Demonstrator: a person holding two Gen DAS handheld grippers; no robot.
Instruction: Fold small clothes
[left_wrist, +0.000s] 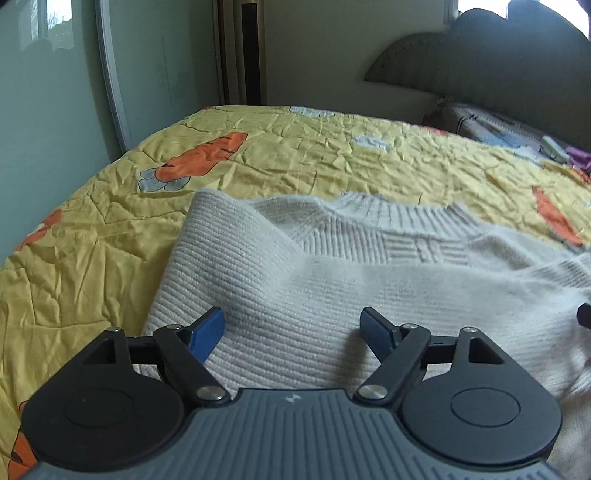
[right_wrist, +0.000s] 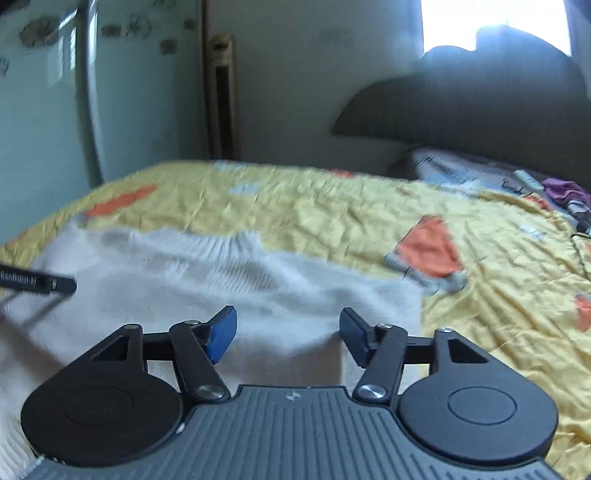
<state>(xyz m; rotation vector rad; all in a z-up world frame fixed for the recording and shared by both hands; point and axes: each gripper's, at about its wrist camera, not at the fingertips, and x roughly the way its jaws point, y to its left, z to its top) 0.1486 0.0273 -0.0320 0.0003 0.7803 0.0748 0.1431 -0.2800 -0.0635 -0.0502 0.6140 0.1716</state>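
A: so where's the sweater (left_wrist: 332, 280) sitting?

B: flat on the yellow quilt (left_wrist: 92, 229), collar at the far end, long axis side to side. left gripper (left_wrist: 293, 332) and right gripper (right_wrist: 288, 334) both spread open, empty, hovering over its near edge. right view's blurry, so roughly.

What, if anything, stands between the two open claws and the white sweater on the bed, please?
Nothing visible does. The left claw is open right over the sweater, and the right claw is open over its right edge. Only the yellow bedspread lies around it.
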